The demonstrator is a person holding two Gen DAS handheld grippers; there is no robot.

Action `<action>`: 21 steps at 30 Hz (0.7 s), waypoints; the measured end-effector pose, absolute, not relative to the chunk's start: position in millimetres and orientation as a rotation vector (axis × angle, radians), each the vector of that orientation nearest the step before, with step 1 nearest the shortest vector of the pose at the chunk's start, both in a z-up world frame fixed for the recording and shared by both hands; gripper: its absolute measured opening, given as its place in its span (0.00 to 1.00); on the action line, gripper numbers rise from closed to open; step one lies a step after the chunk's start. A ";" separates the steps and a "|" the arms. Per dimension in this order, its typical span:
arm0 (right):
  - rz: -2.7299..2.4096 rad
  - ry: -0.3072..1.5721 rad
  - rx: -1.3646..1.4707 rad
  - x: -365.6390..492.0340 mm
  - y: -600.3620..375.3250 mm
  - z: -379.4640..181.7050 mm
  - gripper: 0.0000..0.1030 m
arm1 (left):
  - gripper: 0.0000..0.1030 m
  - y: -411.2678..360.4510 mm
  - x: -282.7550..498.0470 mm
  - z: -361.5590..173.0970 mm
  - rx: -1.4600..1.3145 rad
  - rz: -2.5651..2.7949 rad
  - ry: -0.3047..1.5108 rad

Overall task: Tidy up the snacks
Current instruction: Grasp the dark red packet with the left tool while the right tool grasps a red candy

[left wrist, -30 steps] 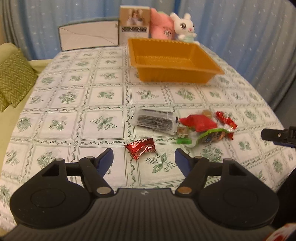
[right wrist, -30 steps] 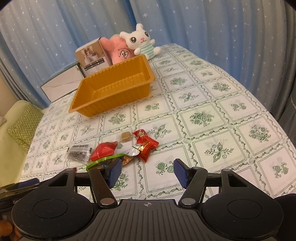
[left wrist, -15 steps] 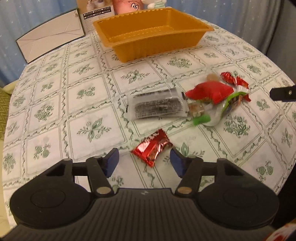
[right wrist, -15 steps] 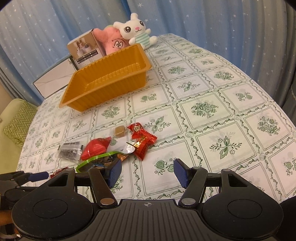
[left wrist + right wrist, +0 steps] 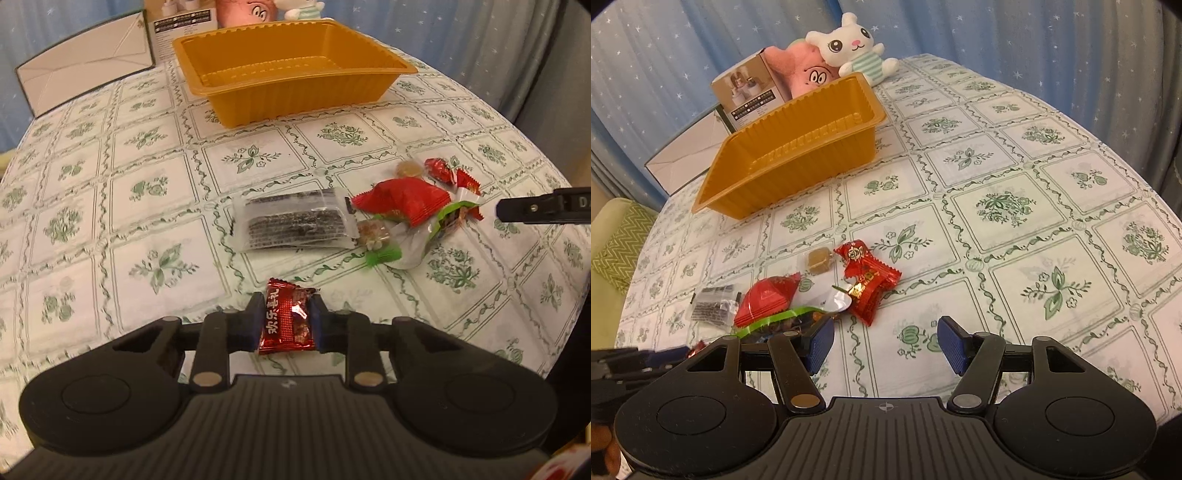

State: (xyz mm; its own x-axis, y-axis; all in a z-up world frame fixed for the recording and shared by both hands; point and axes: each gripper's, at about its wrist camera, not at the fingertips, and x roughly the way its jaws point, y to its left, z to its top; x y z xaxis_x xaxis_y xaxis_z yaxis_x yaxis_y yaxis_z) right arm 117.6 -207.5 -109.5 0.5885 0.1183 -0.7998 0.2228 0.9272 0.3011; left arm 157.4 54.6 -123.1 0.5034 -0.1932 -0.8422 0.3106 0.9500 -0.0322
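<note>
The left gripper (image 5: pixel 286 325) has just closed onto a red candy packet (image 5: pixel 286 319), ready for the empty orange tray (image 5: pixel 295 66) beyond. The right gripper (image 5: pixel 885 345) hangs half-open, holding nothing, near the snack pile (image 5: pixel 812 291).

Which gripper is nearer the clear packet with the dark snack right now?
Left. The left gripper, shut on a red candy, sits just short of the clear packet. The right gripper is beyond the snack pile's far side, open.
</note>
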 end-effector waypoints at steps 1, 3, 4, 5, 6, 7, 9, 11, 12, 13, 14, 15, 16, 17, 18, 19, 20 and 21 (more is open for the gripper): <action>-0.061 0.946 0.392 119.6 -206.9 -110.3 0.60 | 0.22 52.7 155.1 -123.0 0.118 -0.296 0.997; -0.058 0.944 0.392 123.0 -205.9 -111.9 0.60 | 0.21 49.2 151.4 -122.4 0.088 -0.273 0.995; -0.057 0.944 0.394 124.8 -205.5 -112.6 0.60 | 0.21 47.4 149.5 -121.9 0.070 -0.265 0.992; -0.057 0.942 0.396 126.6 -205.3 -113.2 0.60 | 0.21 45.7 147.7 -121.2 0.053 -0.256 0.989; -0.060 0.938 0.396 128.4 -205.3 -113.7 0.60 | 0.21 43.8 145.8 -120.2 0.040 -0.249 0.983; -0.064 0.933 0.396 130.3 -205.3 -114.2 0.60 | 0.21 41.9 144.1 -118.7 0.031 -0.244 0.975; -0.076 0.924 0.395 134.6 -205.5 -116.0 0.60 | 0.21 39.5 142.1 -115.8 0.011 -0.237 0.962; -0.082 0.922 0.396 139.7 -205.6 -119.3 0.60 | 0.21 37.6 140.7 -112.9 -0.011 -0.237 0.953; -0.084 0.924 0.395 142.2 -205.7 -121.0 0.59 | 0.21 36.5 140.3 -111.7 -0.015 -0.239 0.950; -0.088 0.924 0.396 144.4 -206.1 -122.7 0.54 | 0.21 35.4 139.8 -110.5 -0.014 -0.242 0.948; -0.087 0.924 0.400 146.5 -206.0 -123.8 0.52 | 0.21 34.8 139.4 -109.6 -0.012 -0.243 0.946; -0.088 0.923 0.397 148.4 -205.2 -124.5 0.50 | 0.21 34.3 138.8 -108.8 -0.010 -0.244 0.945; -0.090 0.921 0.391 150.3 -203.9 -124.8 0.50 | 0.21 34.2 138.2 -108.6 -0.011 -0.244 0.945; -0.090 0.919 0.382 152.2 -202.4 -125.3 0.49 | 0.21 34.3 138.1 -108.5 -0.013 -0.246 0.946; -0.092 0.917 0.377 153.7 -201.1 -125.6 0.49 | 0.21 34.6 137.9 -108.5 -0.016 -0.245 0.946; -0.092 0.917 0.381 155.3 -200.4 -125.9 0.48 | 0.21 34.8 137.4 -108.6 -0.018 -0.245 0.947; -0.091 0.919 0.383 156.9 -199.4 -126.4 0.48 | 0.21 34.9 137.3 -109.0 -0.019 -0.245 0.949; -0.090 0.920 0.383 158.1 -198.4 -126.4 0.46 | 0.21 35.0 136.8 -109.7 -0.021 -0.244 0.951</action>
State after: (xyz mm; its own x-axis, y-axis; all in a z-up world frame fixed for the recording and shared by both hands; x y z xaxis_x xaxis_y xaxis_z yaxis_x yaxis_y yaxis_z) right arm 158.1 -198.4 -126.4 0.6076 0.0865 -0.7895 0.2375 0.9288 0.2845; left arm 136.8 35.0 -109.7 0.5558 -0.2158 -0.8028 0.1975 0.9723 -0.1247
